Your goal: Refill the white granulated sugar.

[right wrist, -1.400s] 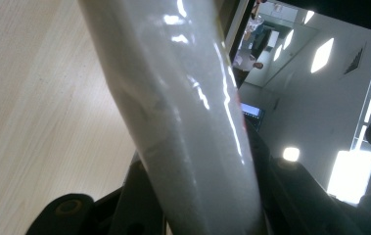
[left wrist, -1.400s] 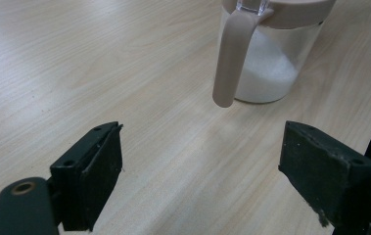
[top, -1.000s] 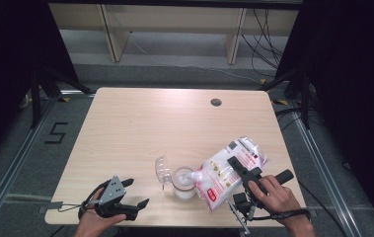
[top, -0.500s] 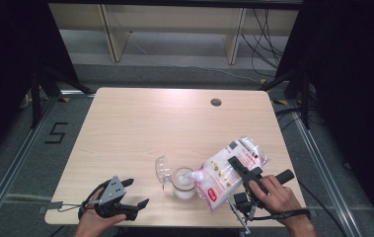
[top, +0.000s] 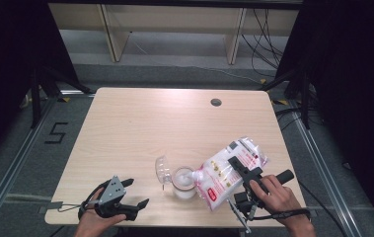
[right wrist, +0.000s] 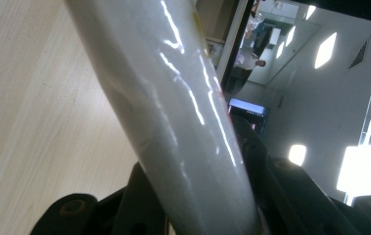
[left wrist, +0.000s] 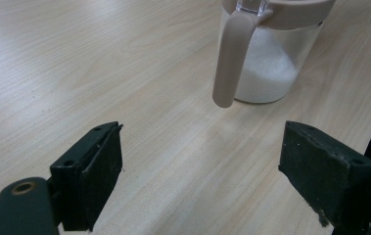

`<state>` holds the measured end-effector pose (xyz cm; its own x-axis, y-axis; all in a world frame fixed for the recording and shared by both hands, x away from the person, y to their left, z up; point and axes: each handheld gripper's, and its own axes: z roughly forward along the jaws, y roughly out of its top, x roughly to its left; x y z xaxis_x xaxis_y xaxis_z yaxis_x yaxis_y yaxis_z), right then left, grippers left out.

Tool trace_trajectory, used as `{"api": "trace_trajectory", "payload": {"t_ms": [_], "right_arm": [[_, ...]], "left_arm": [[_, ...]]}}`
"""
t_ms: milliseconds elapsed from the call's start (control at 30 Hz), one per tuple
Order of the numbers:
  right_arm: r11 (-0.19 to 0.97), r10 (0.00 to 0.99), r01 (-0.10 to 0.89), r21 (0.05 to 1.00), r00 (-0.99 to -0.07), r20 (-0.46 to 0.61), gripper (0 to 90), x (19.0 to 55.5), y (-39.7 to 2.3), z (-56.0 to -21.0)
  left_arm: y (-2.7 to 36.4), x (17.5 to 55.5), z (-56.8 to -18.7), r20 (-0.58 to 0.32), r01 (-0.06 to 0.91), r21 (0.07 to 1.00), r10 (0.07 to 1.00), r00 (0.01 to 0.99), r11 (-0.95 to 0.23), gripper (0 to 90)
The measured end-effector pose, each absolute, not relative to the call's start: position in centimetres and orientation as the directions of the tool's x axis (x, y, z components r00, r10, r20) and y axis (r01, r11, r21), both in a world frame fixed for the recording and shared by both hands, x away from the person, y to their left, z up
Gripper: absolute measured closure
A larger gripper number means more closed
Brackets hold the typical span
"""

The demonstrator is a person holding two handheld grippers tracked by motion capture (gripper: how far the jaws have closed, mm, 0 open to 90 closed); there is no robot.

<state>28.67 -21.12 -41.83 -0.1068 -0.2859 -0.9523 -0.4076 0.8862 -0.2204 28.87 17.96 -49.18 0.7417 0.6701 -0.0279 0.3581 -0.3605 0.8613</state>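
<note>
The right tool pinches a soft white bag and holds it tipped, low end over a clear jar. I think it is tipped this way so the white grains can run out into the jar. The jar stands near the front edge of the desk, touching the bag's low end. It has a brown rim and handle, its clear lid is flipped open to one side, and a pile of white grains sits inside. The left tool rests on the desk, well apart from the jar, spread wide and holding nothing, maybe just waiting.
</note>
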Motion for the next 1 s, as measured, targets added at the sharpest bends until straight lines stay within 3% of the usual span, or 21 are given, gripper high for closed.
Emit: {"api": "trace_trajectory", "payload": {"t_ms": [367,667,867,900,933,1000], "right_arm": [[0.881,-0.265,-0.436,-0.185,-0.13,-0.955,73.2,29.0,-21.1,-41.7],[0.901,-0.135,-0.433,-0.02,-0.236,-0.962,74.3,29.4,-21.9,-42.2],[0.888,-0.108,-0.459,0.026,-0.263,-0.959,76.2,30.0,-22.2,-42.5],[0.901,-0.032,-0.421,0.109,-0.314,-0.949,76.5,29.9,-22.4,-43.1],[0.884,-0.092,-0.465,0.05,-0.279,-0.956,76.8,30.2,-22.3,-42.7],[0.884,-0.08,-0.462,0.073,-0.304,-0.949,77.4,30.4,-22.3,-43.0]], "left_arm": [[18.0,28.9,-49.2,-0.028,0.357,0.862,0.67,0.742,-0.36,15.6],[18.1,29.0,-49.1,-0.002,0.336,0.861,0.658,0.753,-0.382,15.6],[17.9,28.9,-49.2,-0.031,0.36,0.861,0.67,0.741,-0.358,15.6],[17.9,28.9,-49.2,-0.031,0.36,0.861,0.671,0.741,-0.359,15.6],[18.0,28.9,-49.2,-0.03,0.36,0.861,0.67,0.742,-0.359,15.6],[18.1,29.0,-49.1,-0.01,0.343,0.861,0.662,0.75,-0.376,15.6]]}}
